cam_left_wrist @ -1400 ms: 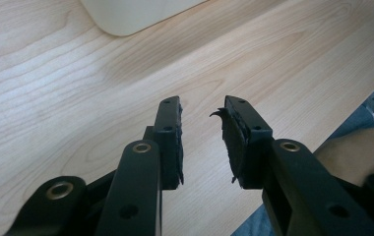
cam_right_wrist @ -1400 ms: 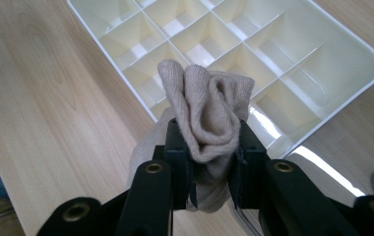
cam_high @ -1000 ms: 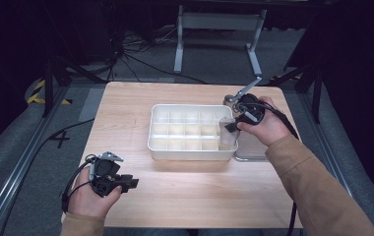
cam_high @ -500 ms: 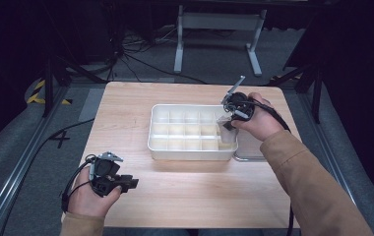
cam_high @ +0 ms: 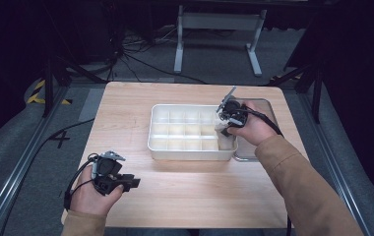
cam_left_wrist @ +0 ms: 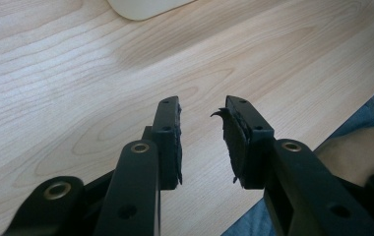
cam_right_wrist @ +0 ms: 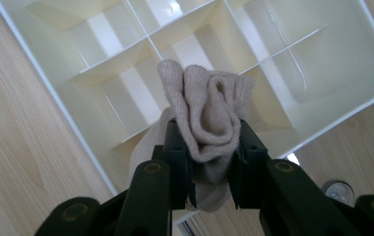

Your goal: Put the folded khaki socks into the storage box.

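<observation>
Beige knit fills my right jaws: in the right gripper view a rolled sock [cam_right_wrist: 209, 125] is pinched between the pads, its bunched end pointing at the white divided organiser tray [cam_right_wrist: 357, 59], so I judge it is bound for one of the empty cells at the near corner.

From the high view, my right gripper [cam_high: 226, 123] hangs tilted over the tray's right end, the grip kept high so the roll can go in end first without unrolling. A clear flat tray [cam_high: 268, 105] lies just beside the organiser, under my right hand [cam_high: 251, 129]. My left gripper [cam_high: 126, 183] rests low near the table's front-left corner — well apart, out of the way.

In the left gripper view my jaws stand moderately apart with nothing between them, over bare light wood table [cam_left_wrist: 77, 73].

Beyond the table: grey floor, trailing cables, a metal stand [cam_high: 217, 22] — dark room around.
</observation>
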{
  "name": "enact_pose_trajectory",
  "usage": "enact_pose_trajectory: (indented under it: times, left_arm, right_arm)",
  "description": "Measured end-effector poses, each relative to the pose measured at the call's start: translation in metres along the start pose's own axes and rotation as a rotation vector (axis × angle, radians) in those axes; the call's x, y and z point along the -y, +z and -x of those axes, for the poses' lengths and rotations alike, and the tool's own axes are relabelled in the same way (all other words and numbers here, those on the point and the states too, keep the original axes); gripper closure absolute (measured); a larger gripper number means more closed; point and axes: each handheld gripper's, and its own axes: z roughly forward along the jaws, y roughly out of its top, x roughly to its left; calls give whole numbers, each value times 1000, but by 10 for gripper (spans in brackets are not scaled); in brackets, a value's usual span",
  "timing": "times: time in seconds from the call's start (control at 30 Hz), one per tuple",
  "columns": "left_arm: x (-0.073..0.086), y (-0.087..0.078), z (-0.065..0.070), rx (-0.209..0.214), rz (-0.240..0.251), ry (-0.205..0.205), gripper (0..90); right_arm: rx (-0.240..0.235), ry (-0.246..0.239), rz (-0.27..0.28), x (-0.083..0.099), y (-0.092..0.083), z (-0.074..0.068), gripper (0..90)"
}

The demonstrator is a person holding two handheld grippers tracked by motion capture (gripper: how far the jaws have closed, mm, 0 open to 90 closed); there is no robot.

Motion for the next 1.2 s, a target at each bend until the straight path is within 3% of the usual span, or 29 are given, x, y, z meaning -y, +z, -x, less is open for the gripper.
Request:
enact_pose_trajectory:
  times: [0.7, 0.83, 1.03, 1.2]
  left_arm:
    - [0, 2, -1, 2, -3, -4, 675]
    - [0, 2, -1, 1, -10, 0, 670]
    - [-1, 3, -1, 0, -10, 0, 669]
    - [-1, 3, -1, 0, -10, 6, 669]
  right_arm:
    - [-25, 3, -69, 8, 28, -6, 729]
    - [-48, 9, -79, 10, 31, -6, 728]
    - [-84, 27, -126, 14, 40, -6, 728]
    - [-71, 11, -162, 16, 52, -7, 728]
